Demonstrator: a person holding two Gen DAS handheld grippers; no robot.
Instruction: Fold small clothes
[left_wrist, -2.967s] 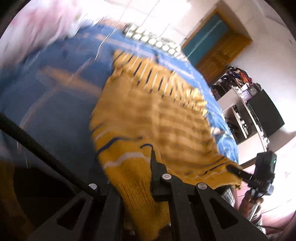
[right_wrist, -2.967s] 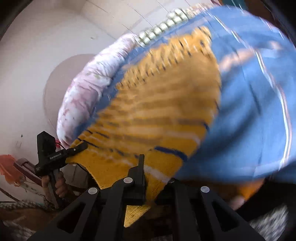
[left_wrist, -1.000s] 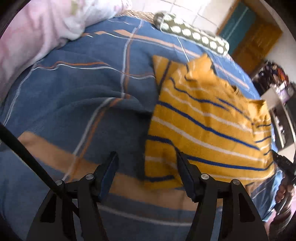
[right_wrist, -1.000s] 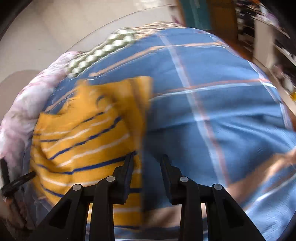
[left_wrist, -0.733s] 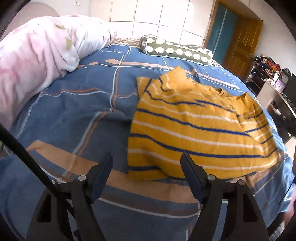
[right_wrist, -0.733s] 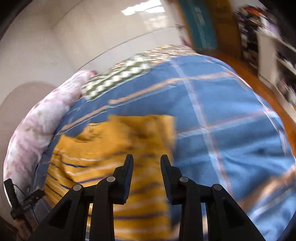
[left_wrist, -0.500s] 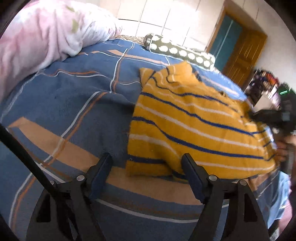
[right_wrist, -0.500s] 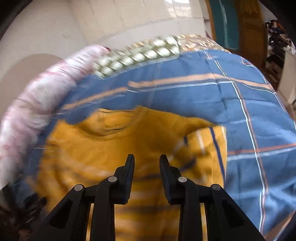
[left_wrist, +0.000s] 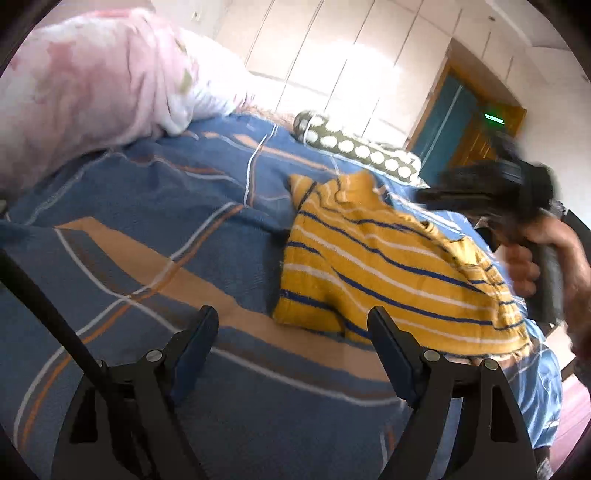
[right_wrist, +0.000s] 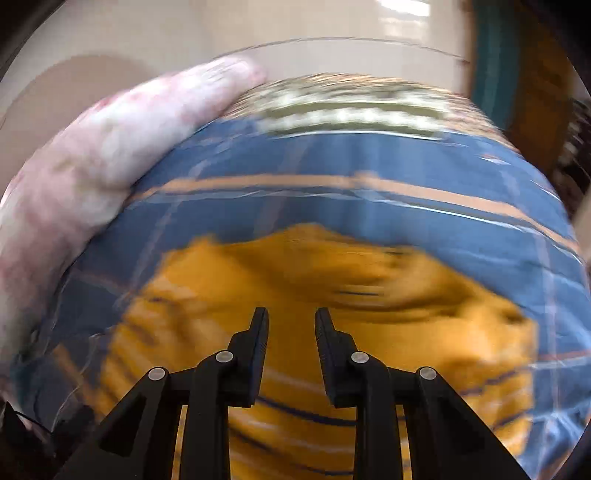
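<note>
Yellow knitted sweater (left_wrist: 384, 266) with blue and white stripes lies flat on the blue checked bedsheet (left_wrist: 147, 229). At 6 o'clock the left gripper (left_wrist: 293, 339) has its jaws spread wide and holds nothing. At 3 o'clock the right gripper (right_wrist: 290, 328) hangs over the sweater, jaws a little apart, empty. A pink quilt (left_wrist: 92, 81) sits at 10 o'clock

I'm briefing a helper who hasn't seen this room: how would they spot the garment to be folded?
Find the bed with the blue plaid cover. On its right half, in front of the green polka-dot bolster, lies the sweater. It is the only mustard-yellow knit there, crossed by thin blue and white stripes.
</note>
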